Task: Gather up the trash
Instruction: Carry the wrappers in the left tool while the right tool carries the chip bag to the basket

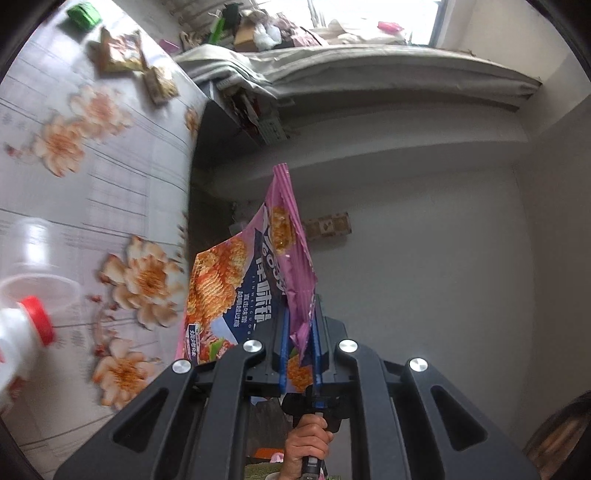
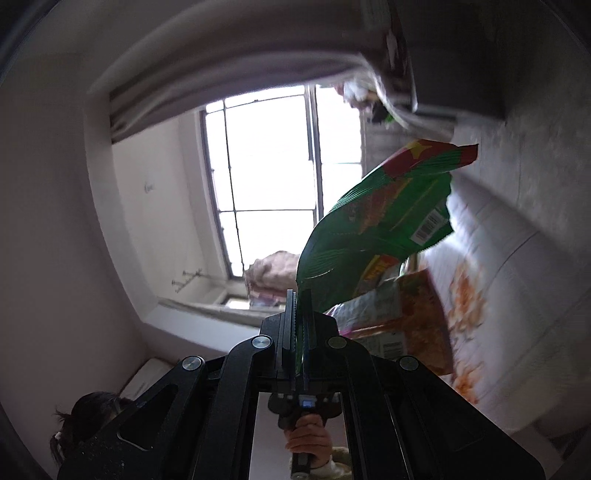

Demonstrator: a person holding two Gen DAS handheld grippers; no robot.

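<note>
A pink and blue snack bag (image 1: 255, 280) stands up between the blue pads of my left gripper (image 1: 300, 314), which is shut on its lower edge; it hangs in the air beside the flowered table (image 1: 92, 192). In the right wrist view, my right gripper (image 2: 300, 295) is shut on the corner of a green snack bag (image 2: 373, 225) with a red top and a barcode. The pink bag (image 2: 402, 317) shows again just right of it, over the flowered table (image 2: 491, 266).
On the table lie a white bottle with a red cap (image 1: 22, 332), a clear plastic cup (image 1: 37, 240), a torn snack wrapper (image 1: 122, 51) and a green packet (image 1: 83, 14). A grey curtain (image 1: 369, 74) hangs beyond it. A person's dark hair (image 2: 88, 413) shows low left, a bright window (image 2: 266, 177) ahead.
</note>
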